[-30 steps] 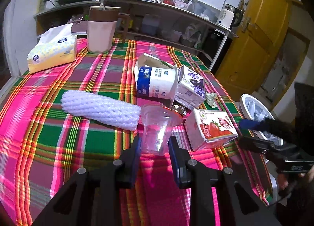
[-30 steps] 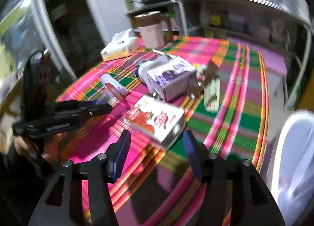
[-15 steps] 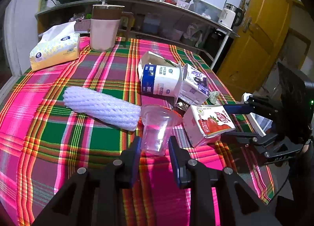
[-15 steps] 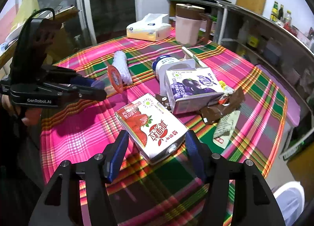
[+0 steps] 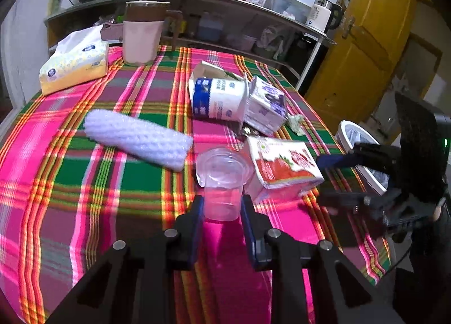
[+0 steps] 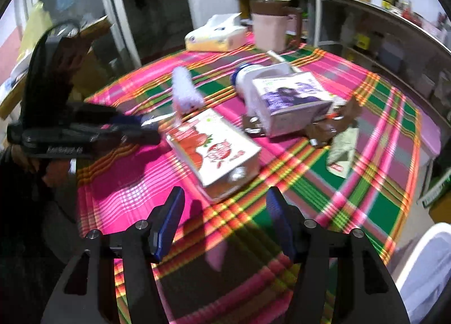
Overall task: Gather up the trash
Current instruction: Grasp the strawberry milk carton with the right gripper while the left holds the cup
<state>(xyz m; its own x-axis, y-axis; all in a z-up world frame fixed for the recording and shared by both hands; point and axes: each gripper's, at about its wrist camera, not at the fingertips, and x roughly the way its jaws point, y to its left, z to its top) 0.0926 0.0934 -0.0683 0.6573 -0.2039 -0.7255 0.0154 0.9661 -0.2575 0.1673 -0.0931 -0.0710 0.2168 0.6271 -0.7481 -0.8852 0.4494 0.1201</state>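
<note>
While left gripper [image 5: 221, 205] grips clear cup [image 5: 223, 183], right gripper [image 6: 225, 211] gapes before strawberry carton [image 6: 214, 149].

Your two fisheye views bent hard at the rims, corners black. Indoor light fell bright on the plaid surface [image 5: 70, 172] and saturated its pinks. The right-wrist picture smeared with motion blur, and the fingers [image 6: 169, 217] cast dark shadows toward the strawberry carton [image 6: 214, 149].
</note>
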